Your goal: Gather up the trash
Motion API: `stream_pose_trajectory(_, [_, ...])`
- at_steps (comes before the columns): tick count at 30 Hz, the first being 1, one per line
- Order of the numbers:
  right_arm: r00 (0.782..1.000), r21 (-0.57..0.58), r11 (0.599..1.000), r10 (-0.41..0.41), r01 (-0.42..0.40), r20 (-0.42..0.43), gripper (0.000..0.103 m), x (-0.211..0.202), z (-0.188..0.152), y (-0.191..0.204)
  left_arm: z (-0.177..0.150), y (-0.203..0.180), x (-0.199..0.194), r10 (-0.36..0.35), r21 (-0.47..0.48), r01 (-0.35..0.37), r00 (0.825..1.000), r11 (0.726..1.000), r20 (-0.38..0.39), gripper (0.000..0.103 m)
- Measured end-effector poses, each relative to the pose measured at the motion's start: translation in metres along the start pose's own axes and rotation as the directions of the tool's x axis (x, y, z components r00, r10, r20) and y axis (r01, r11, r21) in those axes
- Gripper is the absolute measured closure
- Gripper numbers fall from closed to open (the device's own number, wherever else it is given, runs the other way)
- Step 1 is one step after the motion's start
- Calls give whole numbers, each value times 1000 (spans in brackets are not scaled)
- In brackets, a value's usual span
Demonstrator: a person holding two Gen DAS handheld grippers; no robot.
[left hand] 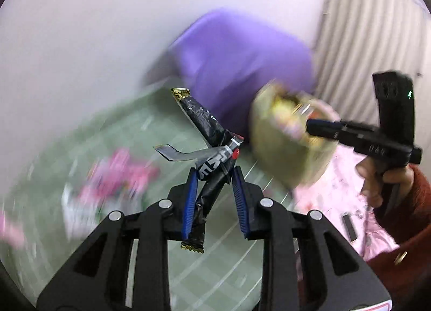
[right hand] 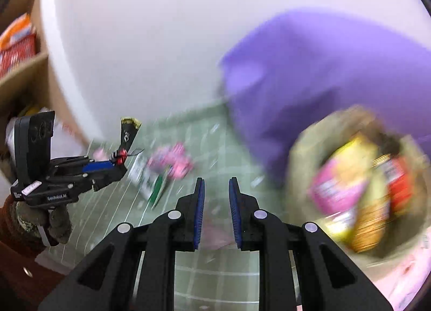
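Note:
My left gripper (left hand: 214,176) is shut on a long black snack wrapper (left hand: 207,125) with gold crimped ends, held up in the air over the green mat (left hand: 215,270). A silvery torn strip sticks out to its left. From the right wrist view that left gripper (right hand: 118,161) shows at the left, with the wrapper (right hand: 128,133) standing upright in it. My right gripper (right hand: 216,185) is open, with nothing between its blue pads. A tan bag (right hand: 304,149) full of coloured wrappers sits at the right, blurred. In the left wrist view the right gripper (left hand: 309,125) hovers over the bag (left hand: 272,154).
Pink and white wrappers (right hand: 172,163) lie on the green mat (right hand: 215,270); they show again as pink wrappers (left hand: 121,176). A purple bulky object (right hand: 323,68) stands behind the bag against a white wall. A cardboard shelf (right hand: 24,68) with packets is at far left. A pink cloth (left hand: 339,184) lies under the bag.

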State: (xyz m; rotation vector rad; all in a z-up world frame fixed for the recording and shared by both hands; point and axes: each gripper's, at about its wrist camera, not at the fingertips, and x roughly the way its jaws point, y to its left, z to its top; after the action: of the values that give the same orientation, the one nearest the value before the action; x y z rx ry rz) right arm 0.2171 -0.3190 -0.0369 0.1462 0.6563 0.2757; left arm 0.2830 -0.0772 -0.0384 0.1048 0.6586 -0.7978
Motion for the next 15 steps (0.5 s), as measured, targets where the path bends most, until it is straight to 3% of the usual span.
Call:
stream_pose_trajectory(2, [997, 41, 998, -57, 54, 56, 84, -29, 13, -25, 39, -21, 15, -96, 54, 94, 995, 994, 27, 78])
stream_pose_trajectory(7, [989, 92, 987, -138, 131, 63, 84, -62, 15, -53, 80, -41, 53, -169, 88, 167, 985, 982, 16, 78])
stream_pose_trajectory(12, [999, -3, 1000, -27, 27, -46, 84, -37, -21, -18, 56, -25, 64, -144, 24, 145, 989, 989, -36, 78])
stream_pose_trajectory(15, [987, -9, 998, 66, -68, -149, 84, 6, -54, 3, 27, -7, 65, -101, -29, 99, 992, 995, -75, 78])
